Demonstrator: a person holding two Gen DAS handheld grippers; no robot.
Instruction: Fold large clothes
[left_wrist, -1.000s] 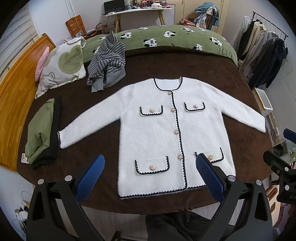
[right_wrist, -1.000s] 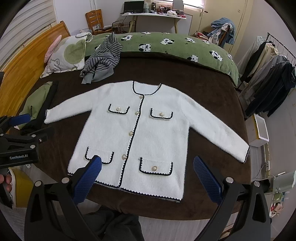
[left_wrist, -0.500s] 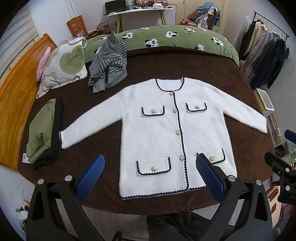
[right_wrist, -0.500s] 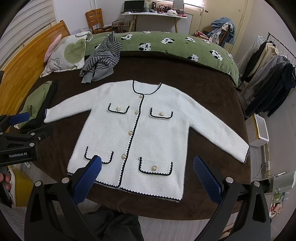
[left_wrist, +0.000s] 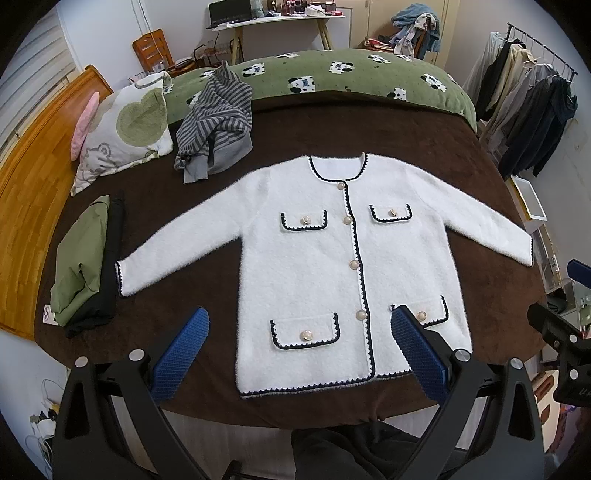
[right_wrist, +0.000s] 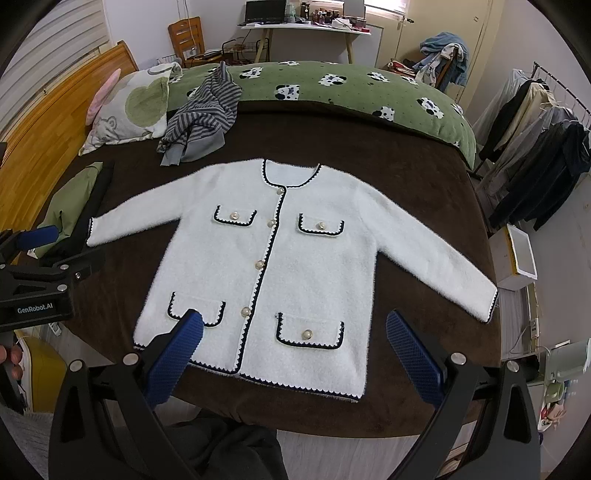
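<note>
White cardigan (left_wrist: 332, 266) flat, front up, mid bed (left_wrist: 369, 136). Left tongs (left_wrist: 295, 354) and right tongs (right_wrist: 291, 347) spread, empty, above near hem. Best start: pinch one sleeve cuff (left_wrist: 123, 275), fold inward flat.

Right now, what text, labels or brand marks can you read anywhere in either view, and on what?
"GenRobot.AI": white print on the black body of the left claw, seen in the right wrist view.
Small white tag on the folded green garment: a mark, too small to read.
Nothing else legible.
</note>
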